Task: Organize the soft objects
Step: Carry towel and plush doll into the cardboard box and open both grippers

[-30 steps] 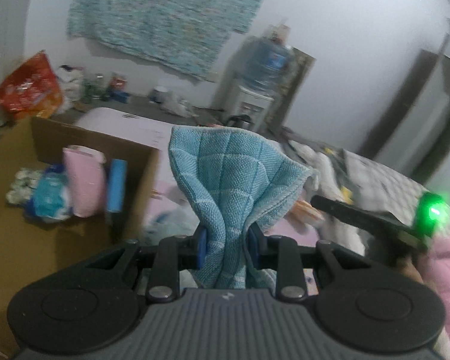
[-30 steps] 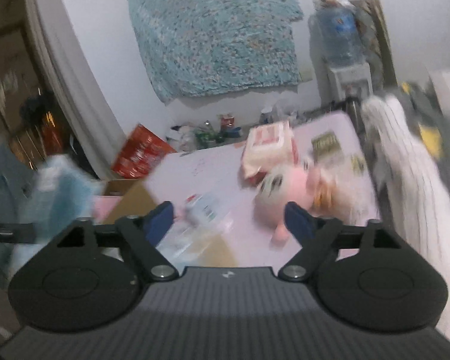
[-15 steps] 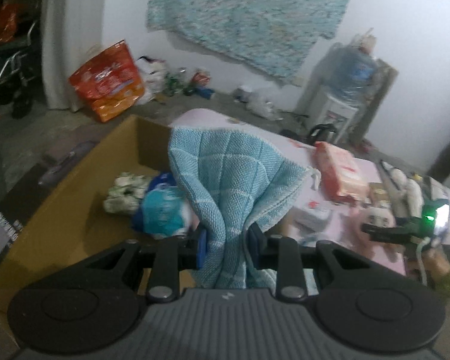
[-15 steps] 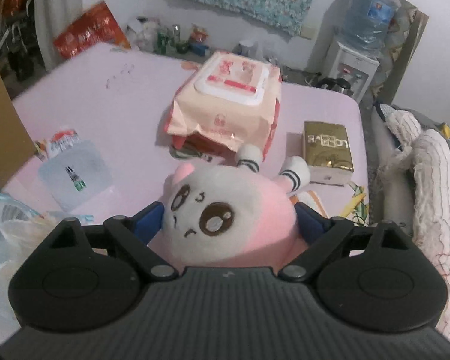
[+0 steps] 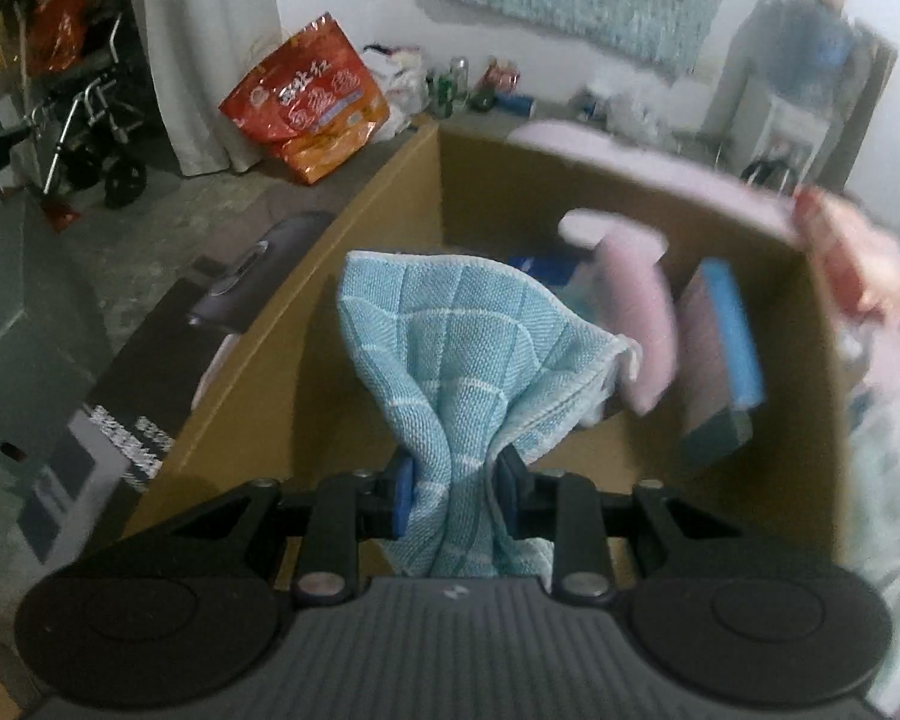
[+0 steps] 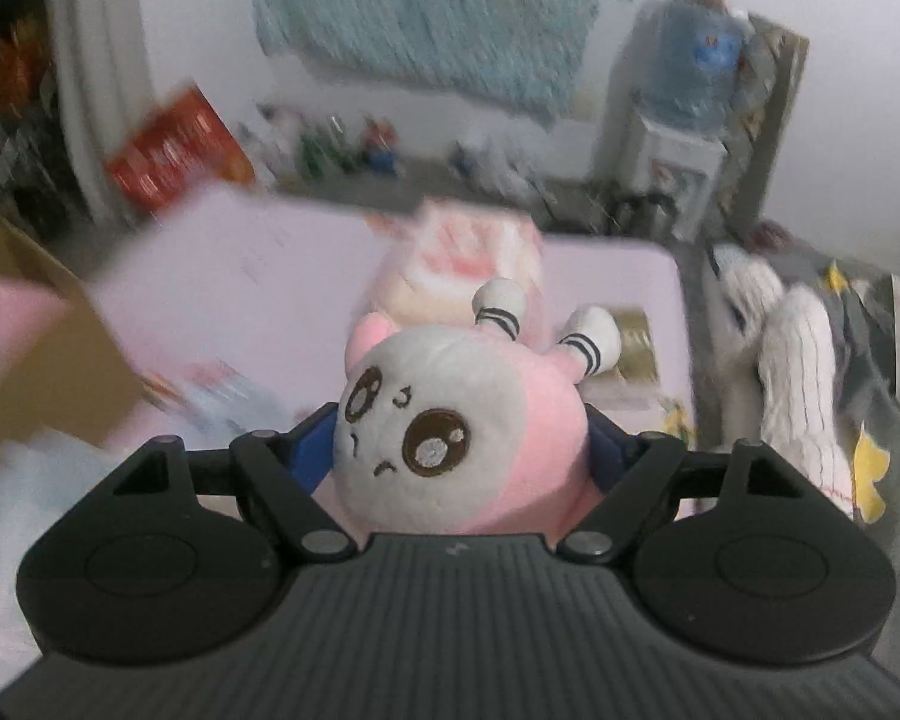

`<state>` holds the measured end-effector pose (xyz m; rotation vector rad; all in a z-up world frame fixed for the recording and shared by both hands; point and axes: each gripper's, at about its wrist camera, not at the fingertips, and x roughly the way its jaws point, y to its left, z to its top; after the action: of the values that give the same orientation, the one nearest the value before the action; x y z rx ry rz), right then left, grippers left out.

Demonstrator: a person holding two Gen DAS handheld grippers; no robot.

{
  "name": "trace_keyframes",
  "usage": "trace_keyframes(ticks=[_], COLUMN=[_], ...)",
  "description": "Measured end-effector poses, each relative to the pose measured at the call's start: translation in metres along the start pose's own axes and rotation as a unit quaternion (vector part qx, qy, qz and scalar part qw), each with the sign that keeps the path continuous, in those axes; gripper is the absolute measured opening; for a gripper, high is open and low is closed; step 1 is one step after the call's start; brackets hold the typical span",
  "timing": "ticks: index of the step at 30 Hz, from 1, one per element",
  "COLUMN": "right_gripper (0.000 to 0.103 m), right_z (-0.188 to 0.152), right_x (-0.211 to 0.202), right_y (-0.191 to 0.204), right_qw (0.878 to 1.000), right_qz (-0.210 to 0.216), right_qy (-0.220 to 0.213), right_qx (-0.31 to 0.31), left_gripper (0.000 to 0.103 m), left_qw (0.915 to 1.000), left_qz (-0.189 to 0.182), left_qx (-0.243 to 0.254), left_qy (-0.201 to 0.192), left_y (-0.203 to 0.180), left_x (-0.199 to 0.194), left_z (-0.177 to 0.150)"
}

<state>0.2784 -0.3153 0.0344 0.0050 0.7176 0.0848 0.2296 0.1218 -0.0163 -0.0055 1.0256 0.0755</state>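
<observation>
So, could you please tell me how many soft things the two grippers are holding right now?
2. A light blue checked cloth is pinched in the left gripper above the cardboard box; a pink and white plush toy sits gripped between the right gripper's fingers.
</observation>
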Motion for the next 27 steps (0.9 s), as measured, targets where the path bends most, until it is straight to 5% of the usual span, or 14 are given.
trace_keyframes(ticks=[5,10,19,27], right_gripper=[0.081,0.082,0.082,0.087], right_z=[0.028,0.032,0.008,-0.023], right_x=[-0.052,-0.023,0.054,0.097], right_y=[0.072,0.173,0.294,0.327], right_qw=[0.988,0.960,0.947,0.936], right_qz=[0.155,0.268,0.251,0.228], right_qy=[-0.020,0.068,0.197,0.260], right_qx=[0.020,0.043,0.040,0.062], left_gripper=[0.030,0.031,0.034,0.037], left_qw=[0.9991,0.9971,0.9964,0.9963], left_qz=[0.023,0.041,0.043,0.040], left_qx=[0.031,0.055,0.054,0.039], left_qy=[0.014,0.032,0.050,0.066], left_y=[0.007,0.008,0.017,0.026], left_x=[0.015,0.034,0.052,0.063], left_z=[-0.004,-0.005,-0.010,-0.012])
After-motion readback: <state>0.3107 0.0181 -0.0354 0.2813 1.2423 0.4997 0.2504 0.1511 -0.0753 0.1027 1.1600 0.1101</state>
